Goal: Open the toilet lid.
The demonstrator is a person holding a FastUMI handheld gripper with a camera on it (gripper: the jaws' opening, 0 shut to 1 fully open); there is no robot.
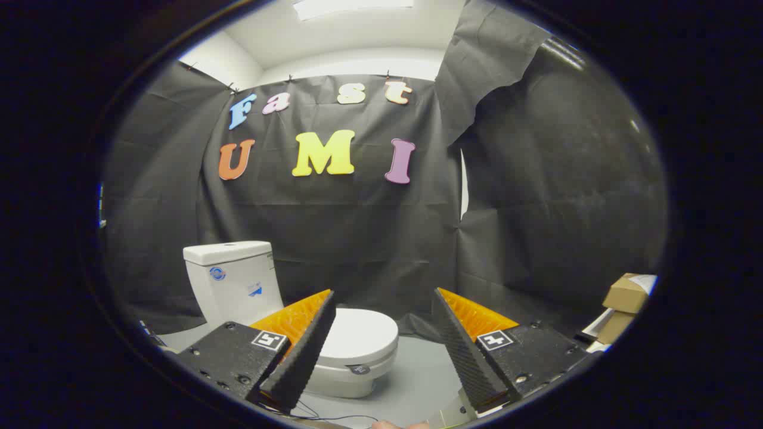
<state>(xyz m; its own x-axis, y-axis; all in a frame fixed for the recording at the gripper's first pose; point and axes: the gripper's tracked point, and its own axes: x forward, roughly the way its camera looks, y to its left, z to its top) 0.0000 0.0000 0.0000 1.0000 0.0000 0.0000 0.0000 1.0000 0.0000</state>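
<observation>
Two fingers of the claw (381, 298) stand wide apart and hold nothing. Beyond them sits the white toilet (250, 298) on the gray floor (417, 375), with its lid (363, 333) down flat, partly behind the left finger. Some cardboard boxes (623, 295) lie far off to the right.

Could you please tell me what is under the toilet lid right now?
The lid lies flat and closed on the seat, whose rim shows just beneath it. The bowl's inside is covered, so its contents cannot be seen. The open tool hangs in front, touching nothing.
</observation>
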